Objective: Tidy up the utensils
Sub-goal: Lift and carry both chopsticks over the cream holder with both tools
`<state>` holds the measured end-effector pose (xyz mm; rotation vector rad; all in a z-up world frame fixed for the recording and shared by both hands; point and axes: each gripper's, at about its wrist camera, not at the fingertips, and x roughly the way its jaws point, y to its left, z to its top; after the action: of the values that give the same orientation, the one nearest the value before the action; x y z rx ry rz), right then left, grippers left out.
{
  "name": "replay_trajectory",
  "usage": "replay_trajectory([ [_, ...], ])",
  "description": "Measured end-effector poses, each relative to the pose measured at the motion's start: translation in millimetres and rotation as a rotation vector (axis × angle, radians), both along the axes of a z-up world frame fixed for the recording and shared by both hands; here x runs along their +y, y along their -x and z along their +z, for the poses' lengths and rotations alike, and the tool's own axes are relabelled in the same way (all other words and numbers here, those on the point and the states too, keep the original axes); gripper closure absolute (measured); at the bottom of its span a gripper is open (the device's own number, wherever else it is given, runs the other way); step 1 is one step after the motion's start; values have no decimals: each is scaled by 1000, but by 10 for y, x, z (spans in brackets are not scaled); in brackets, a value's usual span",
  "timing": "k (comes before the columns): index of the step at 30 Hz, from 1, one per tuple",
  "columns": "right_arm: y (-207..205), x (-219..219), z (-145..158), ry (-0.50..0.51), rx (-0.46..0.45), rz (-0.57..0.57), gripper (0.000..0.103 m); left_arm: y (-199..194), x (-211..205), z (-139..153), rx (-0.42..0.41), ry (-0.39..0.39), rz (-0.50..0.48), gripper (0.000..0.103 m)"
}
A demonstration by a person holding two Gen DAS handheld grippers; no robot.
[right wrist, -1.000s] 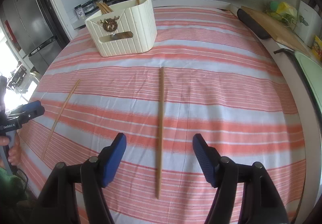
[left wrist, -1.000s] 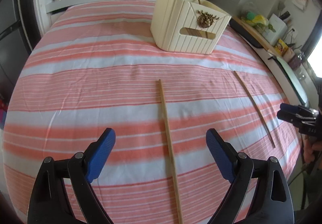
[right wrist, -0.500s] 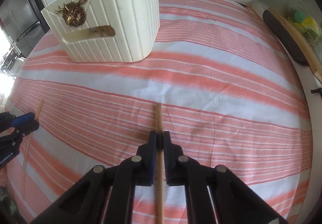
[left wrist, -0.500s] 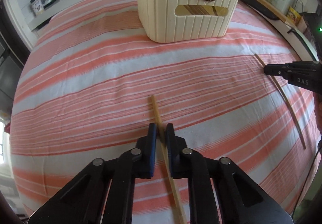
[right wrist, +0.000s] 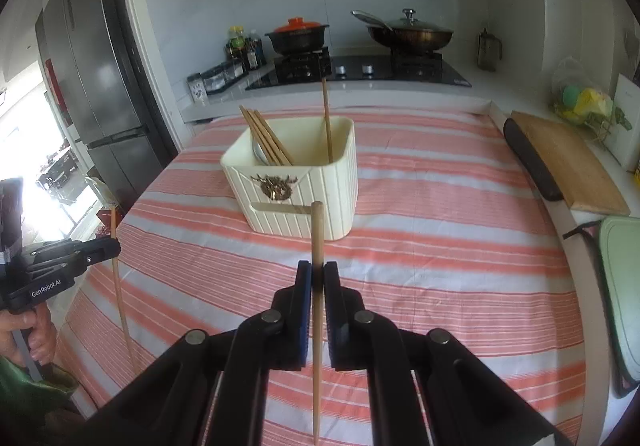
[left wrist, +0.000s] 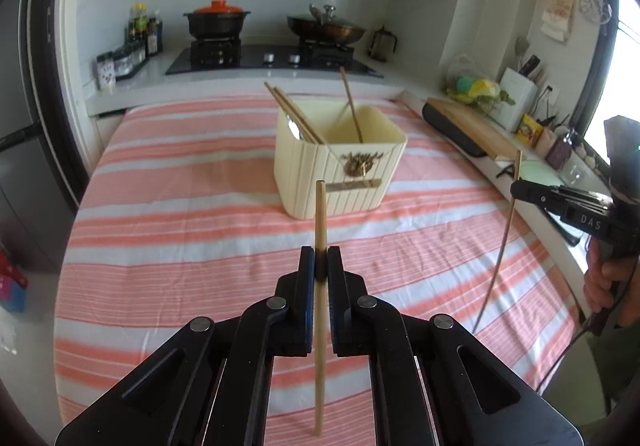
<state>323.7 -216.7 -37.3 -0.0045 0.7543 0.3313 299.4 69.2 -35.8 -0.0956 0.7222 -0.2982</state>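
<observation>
My left gripper (left wrist: 320, 262) is shut on a wooden chopstick (left wrist: 320, 213) and holds it upright above the striped tablecloth (left wrist: 180, 230). My right gripper (right wrist: 317, 278) is shut on a second chopstick (right wrist: 317, 234), also lifted and near upright. The cream utensil holder (left wrist: 340, 161) stands ahead at mid-table with several chopsticks and a spoon in it; it also shows in the right wrist view (right wrist: 296, 181). Each gripper appears in the other's view: the right one (left wrist: 520, 189) with its chopstick (left wrist: 500, 254), the left one (right wrist: 108, 246) with its chopstick (right wrist: 120, 294).
A stove with a black pot (left wrist: 218, 19) and a wok (left wrist: 326, 29) runs along the far counter. A wooden cutting board (right wrist: 568, 165) and a green tray (right wrist: 624, 286) lie at the right edge. A fridge (right wrist: 92, 57) stands at the left.
Both grippers, shut on their chopsticks on the cloth half a second ago, have lifted them off the table and tilted them upright. The views have risen and now face the holder and stove.
</observation>
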Motion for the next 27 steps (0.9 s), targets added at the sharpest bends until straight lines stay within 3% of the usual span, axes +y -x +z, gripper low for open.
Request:
replay_trajectory([
  [4, 226, 28, 309, 0, -102, 10, 97, 96, 60, 262, -66, 43, 2, 99],
  [12, 219, 96, 741, -24, -244, 6, 97, 70, 177, 779, -166, 127, 3, 99],
  [21, -363, 218, 1474, -32, -416, 13, 97, -405, 184, 1572, -325, 136, 27, 99],
  [27, -969, 411, 1575, -15, -471, 18, 97, -1053, 60, 1708, -358, 124, 69, 99],
])
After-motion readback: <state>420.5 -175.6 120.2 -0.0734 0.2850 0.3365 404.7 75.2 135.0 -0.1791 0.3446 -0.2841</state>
